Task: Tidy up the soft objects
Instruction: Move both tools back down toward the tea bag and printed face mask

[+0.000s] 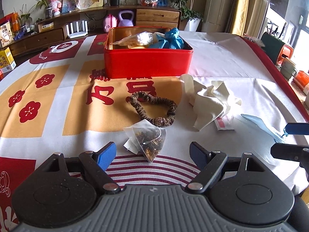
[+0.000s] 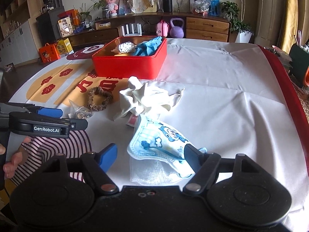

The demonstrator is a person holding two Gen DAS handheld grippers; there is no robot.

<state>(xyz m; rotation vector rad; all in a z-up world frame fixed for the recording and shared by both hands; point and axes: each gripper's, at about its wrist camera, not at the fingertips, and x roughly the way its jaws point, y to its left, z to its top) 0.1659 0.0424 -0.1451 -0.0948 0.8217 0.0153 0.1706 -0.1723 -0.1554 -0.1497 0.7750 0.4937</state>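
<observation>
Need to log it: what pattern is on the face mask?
Blue cartoon bear print on white face mask; clearest in the right wrist view.

The crumpled white cloth (image 2: pixel 143 98) hides most of a red-and-white packet (image 2: pixel 132 120) beneath it.

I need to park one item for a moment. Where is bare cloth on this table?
Bare white cloth lies right of the red tin and beyond the cartoon mask, out to the red table edge. It is crowded around the scrunchie, tea bag and cream cloth.
</observation>
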